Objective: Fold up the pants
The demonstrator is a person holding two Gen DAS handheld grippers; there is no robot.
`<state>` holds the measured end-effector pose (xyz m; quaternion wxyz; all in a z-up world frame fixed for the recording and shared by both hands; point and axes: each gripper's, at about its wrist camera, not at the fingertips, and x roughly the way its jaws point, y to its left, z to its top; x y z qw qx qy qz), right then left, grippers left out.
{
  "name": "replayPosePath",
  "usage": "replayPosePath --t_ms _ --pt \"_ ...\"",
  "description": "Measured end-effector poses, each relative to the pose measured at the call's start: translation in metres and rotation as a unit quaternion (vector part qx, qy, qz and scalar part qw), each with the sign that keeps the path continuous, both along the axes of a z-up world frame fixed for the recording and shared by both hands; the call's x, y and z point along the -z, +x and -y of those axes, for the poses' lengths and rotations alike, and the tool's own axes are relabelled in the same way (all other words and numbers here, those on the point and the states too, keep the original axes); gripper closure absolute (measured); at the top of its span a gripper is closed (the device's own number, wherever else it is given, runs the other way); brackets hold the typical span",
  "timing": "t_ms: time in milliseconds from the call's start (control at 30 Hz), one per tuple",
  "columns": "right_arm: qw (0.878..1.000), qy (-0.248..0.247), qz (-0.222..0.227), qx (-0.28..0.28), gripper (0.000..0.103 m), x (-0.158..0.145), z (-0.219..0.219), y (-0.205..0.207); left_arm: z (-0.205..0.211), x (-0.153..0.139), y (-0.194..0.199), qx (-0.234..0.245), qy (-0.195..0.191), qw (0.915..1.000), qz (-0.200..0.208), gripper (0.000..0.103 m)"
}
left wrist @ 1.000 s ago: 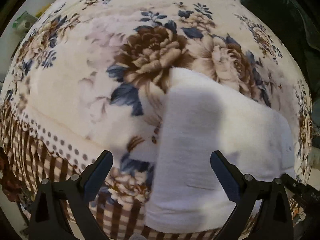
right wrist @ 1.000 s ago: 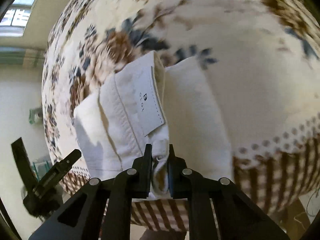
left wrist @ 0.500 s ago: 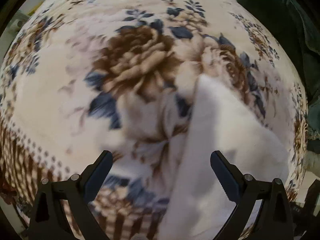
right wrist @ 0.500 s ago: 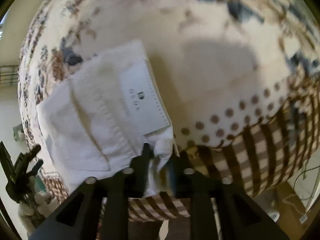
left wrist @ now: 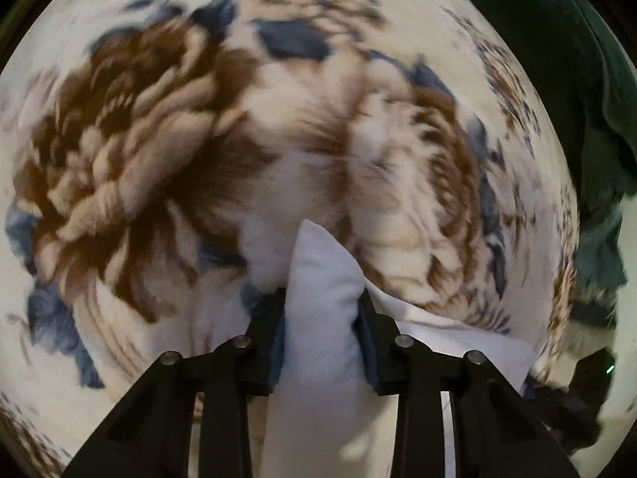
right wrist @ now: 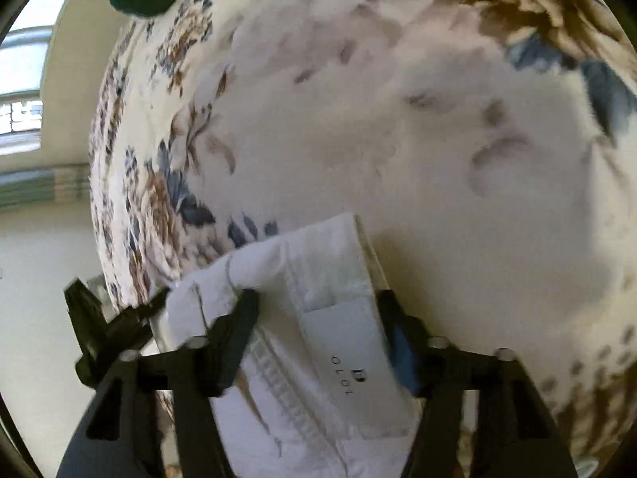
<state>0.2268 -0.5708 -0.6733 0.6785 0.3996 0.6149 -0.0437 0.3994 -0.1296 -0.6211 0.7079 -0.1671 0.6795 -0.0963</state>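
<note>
One white pants (left wrist: 322, 318) pinched by left gripper (left wrist: 321, 306) fingers; right gripper (right wrist: 314, 310) fingers spread, floral blanket (left wrist: 159, 159) beneath

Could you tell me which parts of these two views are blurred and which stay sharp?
Left wrist view: the floral blanket smears in streaks, motion blur, while the left hand-held gripper clamped on the white pants is crisp. Right wrist view: the blanket is softer, the pants label slightly blurred, the open right hand-held gripper sharp; the window is overexposed.
</note>
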Motion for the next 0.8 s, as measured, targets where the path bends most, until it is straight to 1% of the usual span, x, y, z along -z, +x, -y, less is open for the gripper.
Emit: replayPosePath --t_ms 33,67,167,200,233,267,300,333,367,400,433,467,533,567,633,733,767,800 --pt "1.0 -0.018 -0.005 -0.011 0.084 0.005 -0.007 0.005 -0.003 0.004 0.002 -0.004 -0.006 1.0 -0.004 0.074" --pt "1.0 -0.026 -0.015 -0.004 0.084 0.009 -0.006 0.004 -0.003 0.007 0.004 -0.003 -0.009 0.9999 -0.004 0.074" --pt "0.999 -0.023 -0.029 -0.007 0.082 0.01 -0.012 0.013 0.006 -0.002 0.005 0.02 0.012 0.9997 0.002 0.072" --pt "0.999 -0.014 -0.032 -0.011 0.08 0.007 -0.012 0.015 0.007 -0.008 0.003 0.025 0.016 0.9996 0.005 0.071" --pt "0.999 -0.006 -0.034 -0.009 0.072 0.005 -0.01 0.014 0.007 -0.016 0.001 0.026 0.014 0.9995 0.01 0.069" --pt "0.999 0.008 -0.036 0.001 0.062 -0.001 -0.006 0.009 0.006 -0.025 -0.002 0.025 0.01 0.9995 0.018 0.062" --pt "0.999 0.013 -0.036 0.011 0.054 -0.009 -0.001 0.0 0.002 -0.036 -0.007 0.02 0.006 0.9994 0.029 0.054" --pt "0.999 0.017 -0.03 0.026 0.04 -0.018 0.005 -0.011 -0.001 -0.043 -0.012 0.015 0.003 0.9991 0.04 0.021" --pt "0.999 0.021 -0.024 0.042 0.036 -0.029 0.012 -0.026 -0.006 -0.052 -0.019 0.011 -0.005 0.9985 0.053 0.0" --pt "0.998 0.027 -0.019 0.057 0.036 -0.037 0.015 -0.04 -0.01 -0.06 -0.028 0.008 -0.016 0.998 0.061 0.0" --pt "0.997 0.033 -0.017 0.066 0.036 -0.04 0.018 -0.053 -0.014 -0.064 -0.036 0.004 -0.023 0.998 0.059 0.0" --pt "0.995 0.048 -0.018 0.085 0.036 -0.043 0.017 -0.073 -0.018 -0.066 -0.043 -0.001 -0.028 0.998 0.056 0.0" --pt "0.99 0.081 -0.033 0.113 0.036 -0.038 0.008 -0.104 -0.025 -0.062 -0.063 -0.007 -0.031 0.9989 0.035 0.0" --pt "0.986 0.102 -0.038 0.124 0.033 -0.032 0.001 -0.115 -0.026 -0.057 -0.071 -0.009 -0.039 0.9989 0.024 0.0" --pt "0.98 0.147 -0.041 0.13 0.032 -0.016 -0.016 -0.131 -0.028 -0.041 -0.089 -0.014 -0.048 0.9987 -0.006 0.0" --pt "0.971 0.194 -0.041 0.13 0.032 0.016 -0.04 -0.135 -0.026 -0.014 -0.109 -0.021 -0.067 0.9963 -0.049 0.0" --pt "0.968 0.212 -0.034 0.132 0.032 0.028 -0.049 -0.131 -0.024 -0.01 -0.113 -0.022 -0.073 0.9957 -0.053 0.0" --pt "0.966 0.217 -0.033 0.134 0.029 0.038 -0.056 -0.126 -0.024 -0.006 -0.117 -0.021 -0.075 0.9955 -0.054 0.0"
